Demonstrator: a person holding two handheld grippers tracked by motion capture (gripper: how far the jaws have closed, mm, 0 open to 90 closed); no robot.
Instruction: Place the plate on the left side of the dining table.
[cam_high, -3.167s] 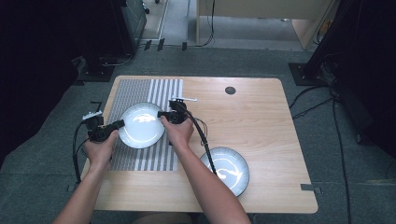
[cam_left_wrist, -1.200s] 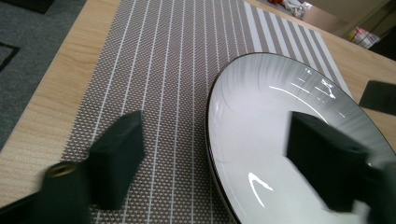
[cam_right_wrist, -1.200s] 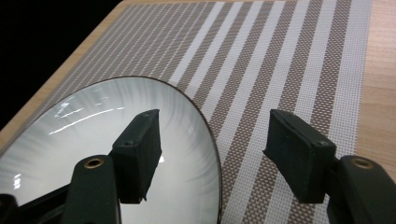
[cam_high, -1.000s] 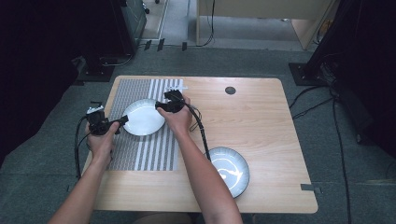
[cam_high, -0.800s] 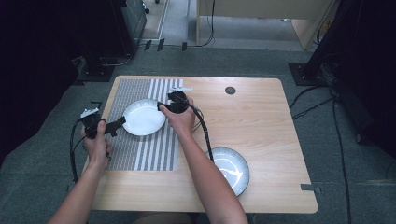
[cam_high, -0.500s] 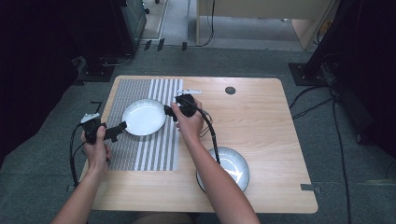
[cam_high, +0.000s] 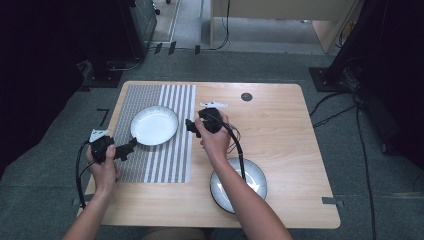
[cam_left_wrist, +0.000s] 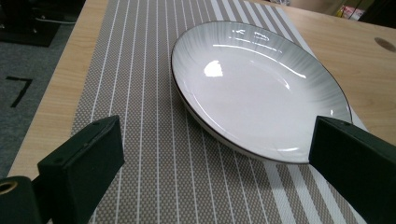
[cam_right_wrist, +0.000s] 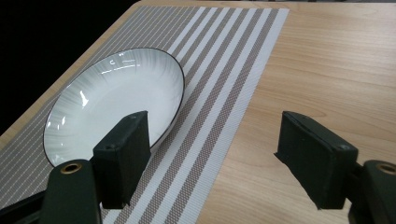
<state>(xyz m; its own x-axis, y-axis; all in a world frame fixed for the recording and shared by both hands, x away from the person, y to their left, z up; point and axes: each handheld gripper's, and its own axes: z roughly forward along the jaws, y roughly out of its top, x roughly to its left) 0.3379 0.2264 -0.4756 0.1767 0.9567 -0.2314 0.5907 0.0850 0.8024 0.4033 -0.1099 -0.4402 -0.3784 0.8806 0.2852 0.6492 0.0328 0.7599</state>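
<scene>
Light falls from overhead onto the table (cam_high: 280, 115), which is bright and evenly lit — the floor around it goes dim, and both upper corners of the high view sink to near black. Soft, short shadows lie under the forearms. The plate (cam_left_wrist: 261, 88) carries sharp white glare spots and streaks in both gripper views. Those views are crisp at mid-distance — the black jaws at the bottom edges are slightly soft and show little detail.

Glossy ceramic plate (cam_left_wrist: 257, 88); woven striped mat (cam_left_wrist: 154, 154); matt wood table (cam_right_wrist: 327, 70).
</scene>
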